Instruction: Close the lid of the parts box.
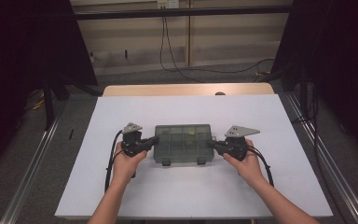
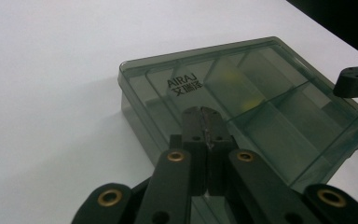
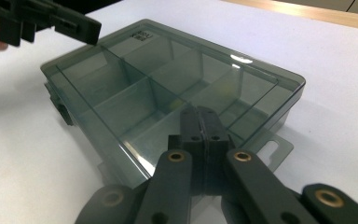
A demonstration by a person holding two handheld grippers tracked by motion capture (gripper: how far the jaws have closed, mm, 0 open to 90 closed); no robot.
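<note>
Organizer box (image 1: 183, 143) sits mid-tabletop, lid down and both front latches look fastened, so nothing opened yet. Left gripper (image 1: 155, 139) is at the box's left end, right gripper (image 1: 210, 143) at its right end; both have jaws pressed together, holding nothing, tips at or just over the lid edges, contact unclear. My read: early stage, box being braced or nudged; unlatching and lifting the lid remain. Yellowish item inside a rear compartment. White tabletop (image 1: 121, 196), wood edge beyond the box; grey floor, cables, dark curtains either side.

- High view dim, dark at both sides; white tabletop (image 1: 191, 186) evenly lit.
- Glare on the box lid (image 3: 235, 58).
- Near tool arms soft, slightly blurred.
</note>
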